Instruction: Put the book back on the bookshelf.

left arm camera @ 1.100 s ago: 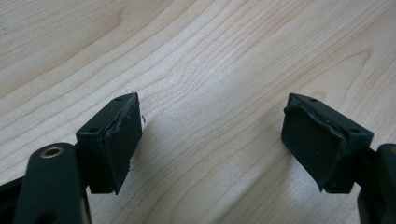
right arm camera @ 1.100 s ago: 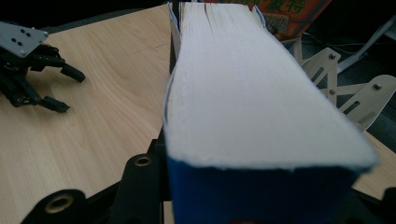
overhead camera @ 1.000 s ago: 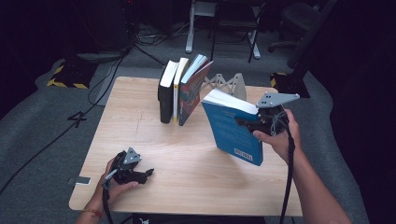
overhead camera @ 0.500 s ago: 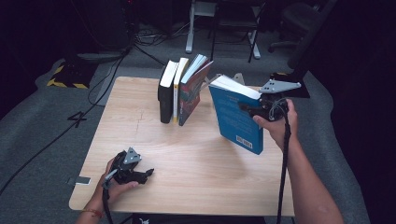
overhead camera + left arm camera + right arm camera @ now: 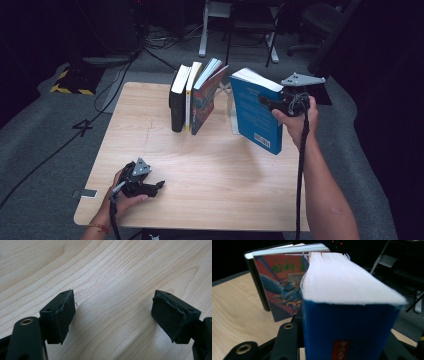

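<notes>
A thick blue book (image 5: 255,112) hangs upright above the table's right side, with my right gripper (image 5: 274,104) shut on its spine edge. In the right gripper view the blue book (image 5: 347,312) stands between the jaws, page block up. Left of it, three books (image 5: 195,95) stand in a row on the table, the rightmost one leaning with a red illustrated cover (image 5: 280,287). My left gripper (image 5: 157,186) rests at the table's near left corner, open. The left gripper (image 5: 112,315) has bare wood between its pads.
The wooden table (image 5: 210,170) has free surface across its middle and front. A light bookend stand (image 5: 233,110) sits behind the blue book. Cables, chair legs and dark equipment lie on the grey floor beyond the table's far edge.
My right gripper has carried the blue book toward the far side of the table and a little closer to the standing books, turning it more upright. The left gripper has stayed put.
</notes>
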`<state>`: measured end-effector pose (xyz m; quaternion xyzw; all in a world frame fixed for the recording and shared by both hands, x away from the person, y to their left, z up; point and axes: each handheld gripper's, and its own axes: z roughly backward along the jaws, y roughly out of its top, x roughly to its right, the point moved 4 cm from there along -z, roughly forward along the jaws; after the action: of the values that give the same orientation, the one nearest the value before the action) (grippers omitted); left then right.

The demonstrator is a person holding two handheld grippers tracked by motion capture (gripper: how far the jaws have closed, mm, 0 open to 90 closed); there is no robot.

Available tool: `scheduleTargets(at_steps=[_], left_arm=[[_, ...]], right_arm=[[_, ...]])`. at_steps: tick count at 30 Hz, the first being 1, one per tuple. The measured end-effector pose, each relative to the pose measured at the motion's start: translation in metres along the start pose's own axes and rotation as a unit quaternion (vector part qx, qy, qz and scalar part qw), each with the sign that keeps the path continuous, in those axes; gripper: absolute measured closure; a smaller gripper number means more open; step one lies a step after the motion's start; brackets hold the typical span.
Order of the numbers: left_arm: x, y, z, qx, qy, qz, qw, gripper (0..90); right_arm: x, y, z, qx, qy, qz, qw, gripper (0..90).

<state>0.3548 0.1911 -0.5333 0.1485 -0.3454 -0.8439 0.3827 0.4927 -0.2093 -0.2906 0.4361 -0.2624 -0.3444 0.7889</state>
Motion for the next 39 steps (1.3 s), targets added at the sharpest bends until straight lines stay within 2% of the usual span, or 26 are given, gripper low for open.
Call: scheduleTargets(at_steps=[7, 10, 13, 19, 22, 27, 39], left_arm=[[0.000, 0.000, 0.000, -0.001, 0.000, 0.000, 1.0000, 19.8], [0.000, 0.000, 0.000, 0.000, 0.001, 0.000, 1.0000, 19.5], [0.000, 0.000, 0.000, 0.000, 0.001, 0.000, 1.0000, 19.5], [0.000, 0.000, 0.000, -0.001, 0.001, 0.001, 1.0000, 19.5], [0.000, 0.000, 0.000, 0.000, 0.001, -0.002, 1.0000, 19.5], [0.000, -0.001, 0.000, 0.000, 0.000, -0.002, 1.0000, 19.5], [0.000, -0.001, 0.000, 0.001, 0.000, -0.001, 1.0000, 19.5]], right_arm=[[0.013, 0.008, -0.020, 0.006, -0.016, -0.020, 0.9997, 61.5], [0.021, 0.010, -0.029, 0.012, -0.020, -0.037, 0.9990, 61.4], [0.028, 0.009, -0.037, 0.016, -0.027, -0.055, 0.9980, 61.5], [0.034, 0.006, -0.051, 0.021, -0.042, -0.069, 0.9965, 61.4], [0.039, 0.002, -0.061, 0.020, -0.044, -0.086, 0.9951, 61.4], [0.042, -0.002, -0.067, 0.021, -0.048, -0.093, 0.9943, 61.3], [0.037, -0.010, -0.075, 0.017, -0.050, -0.079, 0.9955, 61.2]])
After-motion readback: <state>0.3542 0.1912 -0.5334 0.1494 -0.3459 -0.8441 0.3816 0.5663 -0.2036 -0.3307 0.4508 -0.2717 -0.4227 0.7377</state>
